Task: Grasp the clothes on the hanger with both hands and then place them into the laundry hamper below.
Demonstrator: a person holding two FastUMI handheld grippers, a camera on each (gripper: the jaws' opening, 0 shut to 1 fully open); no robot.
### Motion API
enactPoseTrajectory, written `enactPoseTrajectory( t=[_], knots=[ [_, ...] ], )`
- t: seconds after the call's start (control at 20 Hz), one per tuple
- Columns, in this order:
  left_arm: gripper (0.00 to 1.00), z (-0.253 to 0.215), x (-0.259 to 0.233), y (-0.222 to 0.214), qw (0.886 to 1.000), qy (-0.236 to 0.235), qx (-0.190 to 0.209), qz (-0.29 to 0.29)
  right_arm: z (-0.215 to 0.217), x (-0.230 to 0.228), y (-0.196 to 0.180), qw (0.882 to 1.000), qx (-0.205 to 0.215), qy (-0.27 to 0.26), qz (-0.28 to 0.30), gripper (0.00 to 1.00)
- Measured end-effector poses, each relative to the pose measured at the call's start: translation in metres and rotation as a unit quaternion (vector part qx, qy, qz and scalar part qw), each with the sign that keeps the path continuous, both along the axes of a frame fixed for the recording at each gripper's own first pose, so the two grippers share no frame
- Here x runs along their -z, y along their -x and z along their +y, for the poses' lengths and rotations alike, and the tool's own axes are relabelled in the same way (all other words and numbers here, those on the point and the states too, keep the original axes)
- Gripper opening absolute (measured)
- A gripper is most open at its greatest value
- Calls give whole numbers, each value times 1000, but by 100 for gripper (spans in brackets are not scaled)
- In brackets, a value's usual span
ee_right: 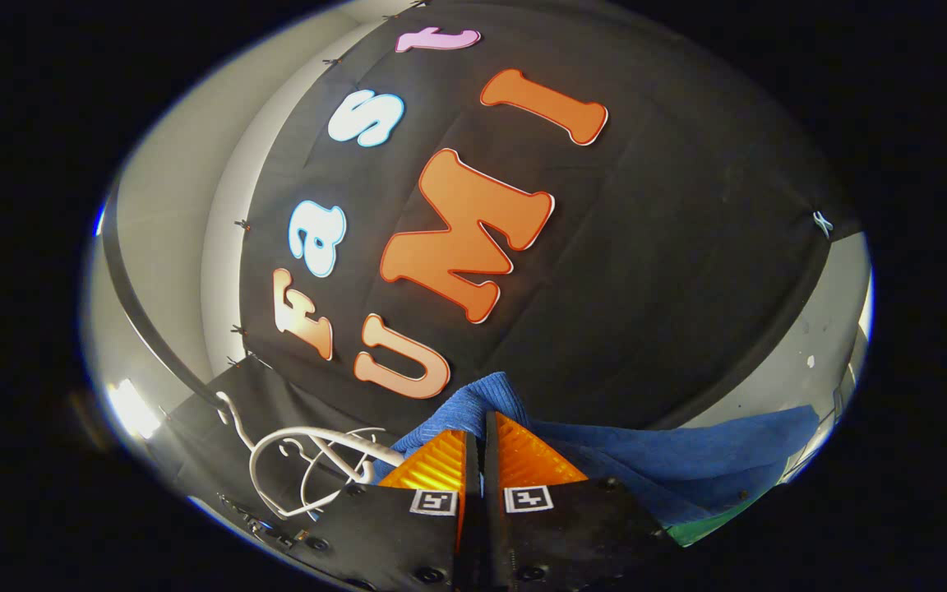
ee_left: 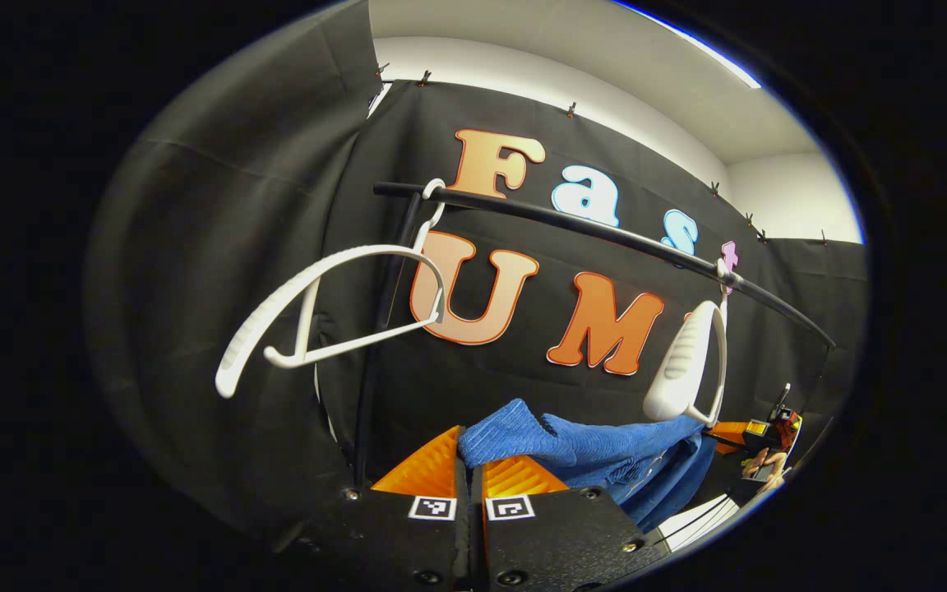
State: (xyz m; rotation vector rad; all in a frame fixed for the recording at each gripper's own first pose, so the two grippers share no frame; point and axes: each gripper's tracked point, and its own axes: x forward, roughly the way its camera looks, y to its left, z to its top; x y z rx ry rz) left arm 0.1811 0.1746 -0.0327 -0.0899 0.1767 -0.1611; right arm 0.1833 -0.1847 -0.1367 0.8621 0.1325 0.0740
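1. In the left gripper view, our left gripper (ee_left: 470, 481) has its orange fingers pressed together on a fold of the blue cloth (ee_left: 588, 452), so the jaws are narrow and holding fabric.
2. The cloth is already off the hangers: it stretches from our fingers to the right, below the rail (ee_left: 588, 230), towards the other gripper (ee_left: 757, 436) far off at the right edge.
3. Two white hangers hang bare from the rail, a near hanger (ee_left: 317, 316) to the left and a far hanger (ee_left: 687, 362) just above the cloth.
4. In the right gripper view, our right gripper (ee_right: 478, 464) is likewise pinched on a bunch of the cloth (ee_right: 687, 460), jaws narrow, with the rest trailing off to the right.
5. The hangers (ee_right: 309, 460) sit low at the left here.
6. To do this step well, we judge that both grips should stay firm and both hands go down together, keeping the cloth away from the far hanger so it cannot snag. The hamper's place we cannot tell from here.
7. Apart from the wall lettering, we find no brand or label to read; the fingers carry only square coded markers (ee_left: 432, 507).
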Motion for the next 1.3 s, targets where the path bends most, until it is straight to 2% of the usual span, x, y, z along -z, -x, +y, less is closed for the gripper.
enactPoseTrajectory(
  t=[0.2,0.45,0.6,0.85,1.3],
  knots=[
    [0,-3,32,5,1000,-12,-1,20,-2,17,21,999,9,44,17,7],
    [0,-21,38,17,1000,-2,17,22,5,24,36,997,14,70,28,8],
    [0,-44,40,38,999,-23,45,21,11,33,48,995,18,91,40,8],
    [0,-86,52,56,991,-88,103,12,21,35,66,994,24,103,41,8],
    [2,-164,105,54,979,-59,183,63,28,53,84,988,42,137,56,8]
  ],
)
